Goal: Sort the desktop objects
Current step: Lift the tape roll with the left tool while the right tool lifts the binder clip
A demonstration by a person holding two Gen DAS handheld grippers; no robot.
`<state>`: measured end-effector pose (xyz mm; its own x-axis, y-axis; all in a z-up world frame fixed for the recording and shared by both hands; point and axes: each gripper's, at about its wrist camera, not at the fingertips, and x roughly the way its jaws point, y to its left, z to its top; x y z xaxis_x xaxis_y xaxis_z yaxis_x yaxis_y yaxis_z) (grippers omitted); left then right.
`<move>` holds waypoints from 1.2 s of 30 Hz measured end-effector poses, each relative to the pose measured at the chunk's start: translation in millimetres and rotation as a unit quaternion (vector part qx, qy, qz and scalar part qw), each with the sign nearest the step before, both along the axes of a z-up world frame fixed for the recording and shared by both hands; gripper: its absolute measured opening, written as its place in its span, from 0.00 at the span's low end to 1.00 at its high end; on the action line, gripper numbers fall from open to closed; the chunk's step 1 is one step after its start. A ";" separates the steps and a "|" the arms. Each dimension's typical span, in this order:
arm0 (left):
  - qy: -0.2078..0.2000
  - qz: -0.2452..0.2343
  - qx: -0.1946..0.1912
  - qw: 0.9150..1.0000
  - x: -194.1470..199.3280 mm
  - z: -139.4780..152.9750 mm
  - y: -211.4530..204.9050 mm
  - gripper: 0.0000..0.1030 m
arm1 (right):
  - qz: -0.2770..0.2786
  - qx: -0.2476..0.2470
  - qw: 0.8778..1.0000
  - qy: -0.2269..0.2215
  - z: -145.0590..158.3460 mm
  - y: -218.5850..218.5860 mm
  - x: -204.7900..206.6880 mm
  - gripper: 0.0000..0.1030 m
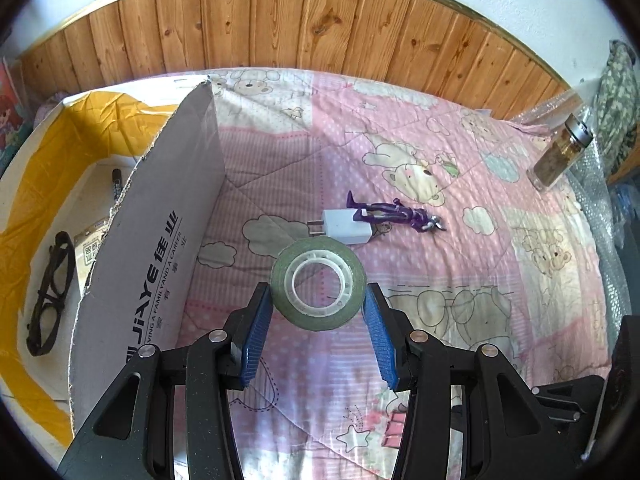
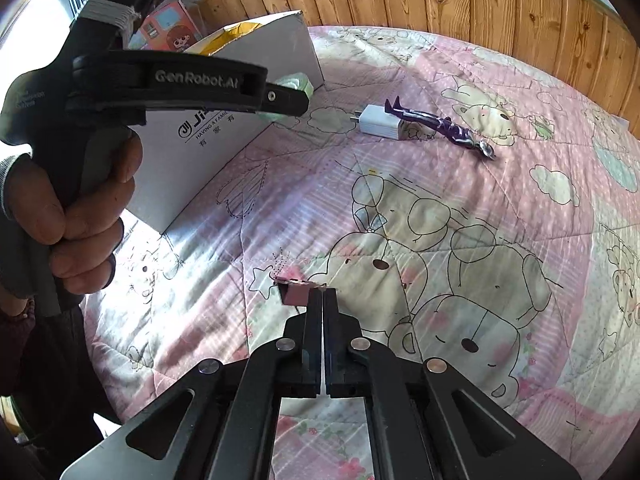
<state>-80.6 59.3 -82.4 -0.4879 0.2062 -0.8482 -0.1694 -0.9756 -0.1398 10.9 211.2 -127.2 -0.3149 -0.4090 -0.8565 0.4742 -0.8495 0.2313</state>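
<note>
Tape roll (image 1: 318, 286) sits clamped between left gripper (image 1: 318, 300) blue pads beside the cardboard box (image 1: 160, 216), likely headed in, while right gripper (image 2: 322, 294) is fully closed pinching a small clip (image 2: 296, 292).

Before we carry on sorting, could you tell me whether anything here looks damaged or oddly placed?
The cardboard box has a ragged, torn top edge on its wall. Also, the purple figurine lies with its legs across the white charger rather than flat on the quilt.
</note>
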 end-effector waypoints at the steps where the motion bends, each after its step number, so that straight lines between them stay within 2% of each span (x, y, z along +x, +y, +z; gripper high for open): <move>1: 0.001 -0.001 0.003 1.000 0.6 2.0 0.2 0.47 | -0.007 0.002 1.000 -0.003 -3.2 0.8 -1.2 0.04; 2: 0.002 -0.001 0.005 1.000 1.3 4.3 0.5 0.47 | -0.011 0.002 1.000 -0.009 -7.3 0.6 -3.0 0.08; 4: 0.007 -0.004 0.009 1.000 3.8 9.7 0.6 0.47 | -0.012 0.000 1.000 -0.014 -13.2 -2.2 -6.2 0.37; 6: 0.012 -0.006 0.015 1.000 7.4 15.6 -0.3 0.47 | 0.000 -0.004 1.000 -0.018 -17.3 -11.2 -8.0 0.46; 9: 0.017 -0.007 0.022 1.000 10.9 22.4 -5.3 0.47 | 0.029 -0.005 0.999 -0.020 -19.6 -29.8 -3.8 0.47; 12: 0.021 -0.006 0.028 0.999 13.0 27.6 -10.0 0.47 | 0.054 0.040 0.998 -0.020 -34.4 -47.0 3.0 0.46; 14: 0.024 -0.005 0.031 0.999 13.6 30.5 -12.6 0.47 | 0.060 0.063 0.996 0.002 -37.7 -52.3 7.2 0.37; 15: 0.024 -0.005 0.033 0.999 13.9 31.6 -13.5 0.47 | 0.062 0.067 0.996 0.001 -37.0 -53.4 6.7 0.37; 22: 0.034 -0.008 0.039 0.999 19.5 42.1 -18.0 0.47 | 0.050 0.048 0.998 0.010 -15.7 -53.6 7.1 0.36; 36: 0.067 0.014 0.052 0.996 40.6 73.0 -45.3 0.47 | 0.041 0.007 0.997 0.067 50.4 -80.5 15.4 0.36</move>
